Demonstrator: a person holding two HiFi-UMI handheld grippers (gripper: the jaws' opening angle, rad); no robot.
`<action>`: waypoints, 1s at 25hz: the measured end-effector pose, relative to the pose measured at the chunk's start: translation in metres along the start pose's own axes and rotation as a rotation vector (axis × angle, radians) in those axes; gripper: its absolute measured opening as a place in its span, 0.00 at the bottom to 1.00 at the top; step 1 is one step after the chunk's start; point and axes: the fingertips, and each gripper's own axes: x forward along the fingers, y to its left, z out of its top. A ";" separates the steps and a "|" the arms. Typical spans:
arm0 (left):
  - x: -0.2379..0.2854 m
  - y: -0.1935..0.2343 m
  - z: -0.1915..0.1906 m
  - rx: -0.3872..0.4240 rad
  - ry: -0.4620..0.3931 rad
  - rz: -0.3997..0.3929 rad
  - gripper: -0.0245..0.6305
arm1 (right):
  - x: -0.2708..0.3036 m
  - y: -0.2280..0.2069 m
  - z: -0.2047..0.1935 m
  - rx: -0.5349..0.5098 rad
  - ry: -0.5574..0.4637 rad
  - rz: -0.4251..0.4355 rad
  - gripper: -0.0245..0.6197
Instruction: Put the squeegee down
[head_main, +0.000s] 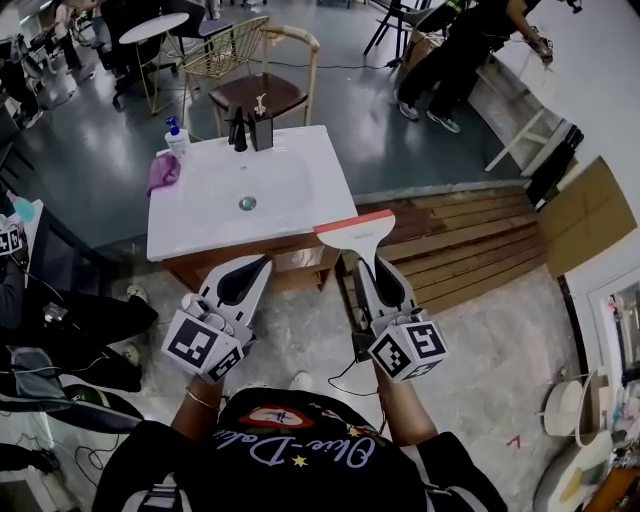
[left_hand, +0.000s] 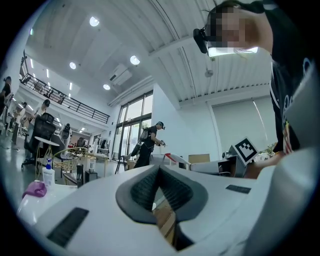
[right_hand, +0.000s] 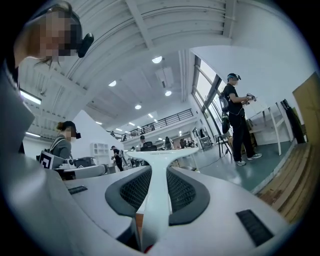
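**Squeegee clamped in your right gripper, beside the sink surface**

Nearest to the head camera, at the bottom edge of the frame, is your black printed shirt (head_main: 300, 455). Both of your forearms reach up from it toward the middle of the picture.

Your right gripper (head_main: 366, 268) is right of centre and is clenched on the squeegee (head_main: 356, 229). In the right gripper view the white handle runs straight up between the two dark pads (right_hand: 135, 192), which press on it from both sides. The blade spreads crosswise at the top of that view. In the head view the blade lies across the frame with an orange-red strip along its far edge. It sits just off the lower right corner of the white sink surface (head_main: 300, 205).

Your left gripper (head_main: 258, 264) is left of centre, just below the front edge of the surface. Its jaws are closed tip to tip on nothing, and the left gripper view shows the pads meeting at a point with only floor and wood behind the gap.

On the surface, toward the upper left of the head view:
- A soap bottle (head_main: 177, 136) stands at the back left corner.
- A purple cloth (head_main: 163, 172) lies just in front of the bottle.
- A black faucet (head_main: 238, 131) rises at the back edge.
- A dark holder (head_main: 262, 131) stands just beside the faucet.

Wooden planks (head_main: 470, 240) cover the floor at centre right. A chair (head_main: 262, 92) stands behind the sink at the top.
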 end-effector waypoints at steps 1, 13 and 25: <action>0.000 0.001 0.000 0.002 0.001 0.005 0.03 | 0.001 0.000 0.000 0.000 0.000 0.004 0.19; -0.002 0.010 -0.001 -0.007 0.002 0.050 0.03 | 0.014 -0.004 -0.004 0.015 0.019 0.036 0.19; 0.025 0.031 -0.002 -0.017 -0.017 0.019 0.03 | 0.037 -0.017 -0.003 0.003 0.018 0.014 0.19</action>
